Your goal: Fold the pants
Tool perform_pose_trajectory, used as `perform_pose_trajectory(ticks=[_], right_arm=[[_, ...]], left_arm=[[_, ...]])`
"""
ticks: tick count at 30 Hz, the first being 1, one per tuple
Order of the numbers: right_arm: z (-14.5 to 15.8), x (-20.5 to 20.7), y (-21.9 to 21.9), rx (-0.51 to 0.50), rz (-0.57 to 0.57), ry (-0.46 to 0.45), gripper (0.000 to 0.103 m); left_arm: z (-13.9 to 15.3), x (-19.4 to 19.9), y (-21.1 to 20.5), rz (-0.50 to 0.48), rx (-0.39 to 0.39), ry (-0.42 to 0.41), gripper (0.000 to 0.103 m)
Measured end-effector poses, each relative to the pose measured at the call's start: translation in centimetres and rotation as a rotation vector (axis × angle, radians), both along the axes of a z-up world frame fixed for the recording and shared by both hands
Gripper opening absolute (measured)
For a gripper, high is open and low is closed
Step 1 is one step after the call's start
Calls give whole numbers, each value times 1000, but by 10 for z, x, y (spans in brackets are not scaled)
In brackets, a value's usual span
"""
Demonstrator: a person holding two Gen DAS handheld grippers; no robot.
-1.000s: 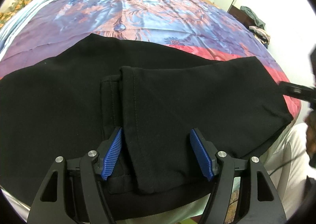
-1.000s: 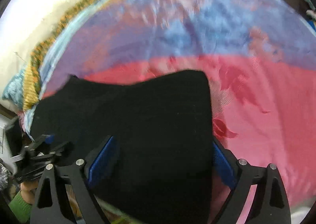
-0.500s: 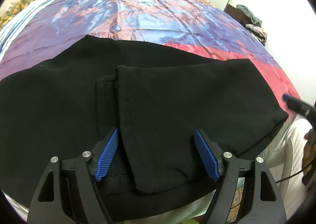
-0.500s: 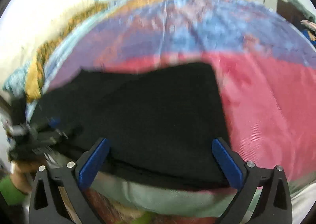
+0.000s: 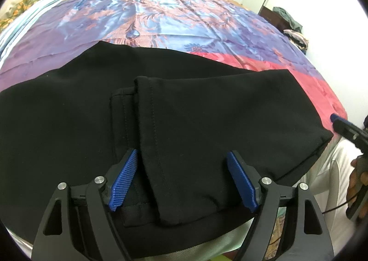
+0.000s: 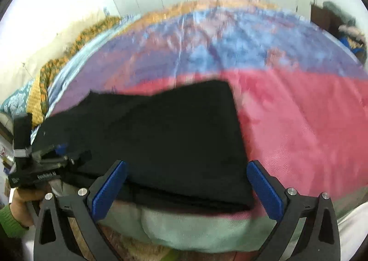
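Left gripper (image 6: pixel 57 155) (casing lettering blurred, unreadable) beside black pants (image 6: pixel 174 136).

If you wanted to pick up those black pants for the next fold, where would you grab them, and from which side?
Probably the hemmed leg end lying on top of the black pants, its stitched edge running between the open left gripper. Come in from the near bed edge, low, so one finger slides under the loose layer. The open right gripper could take the near right corner, which hangs at the bedspread edge.

The black left gripper with blue ribbed pads (image 5: pixel 181 180) points steeply down, jaws apart. The matching right gripper (image 6: pixel 187 188) is angled down too, jaws spread wide.
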State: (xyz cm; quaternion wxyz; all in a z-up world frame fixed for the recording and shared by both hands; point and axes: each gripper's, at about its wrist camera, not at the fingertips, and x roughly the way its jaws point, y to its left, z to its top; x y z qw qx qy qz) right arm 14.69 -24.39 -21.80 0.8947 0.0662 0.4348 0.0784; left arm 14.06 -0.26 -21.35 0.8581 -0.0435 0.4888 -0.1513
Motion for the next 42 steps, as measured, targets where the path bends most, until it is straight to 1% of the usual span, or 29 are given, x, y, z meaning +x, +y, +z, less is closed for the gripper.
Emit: perform_pose_trajectory(ticks=[2, 5, 7, 8, 11, 14, 16, 21, 25, 38, 42], right_arm=[[5, -1, -2, -6, -22, -26, 103], [3, -1, -9, -8, -58, -14, 103], [1, -1, -12, -26, -87, -5, 103], [2, -2, -14, -36, -102, -14, 103], [7, -5, -18, -68, -133, -48, 103], [8, -5, -16, -107, -135, -63, 103], [7, -5, -14, -120, -127, -58, 103], [6, -5, -11, -119, -114, -51, 103], [4, -5, -8, -111, -101, -45, 103], [3, -5, -7, -84, -88, -36, 103], [1, -4, -4, -84, -80, -27, 103]], left_arm=[[1, 0, 0, 2, 0, -4, 82], [10, -4, 6, 37, -48, -16, 82], [23, -10, 15, 64, -99, -58, 82], [30, -12, 18, 77, -108, -82, 82], [47, -20, 30, 125, -118, -146, 83], [55, -25, 43, 174, -131, -172, 83], [55, -25, 50, 199, -129, -167, 83], [54, -25, 62, 249, -133, -154, 83], [51, -28, 67, 271, -124, -142, 83], [50, -34, 80, 312, -118, -122, 83], [46, -33, 83, 315, -118, -101, 83]])
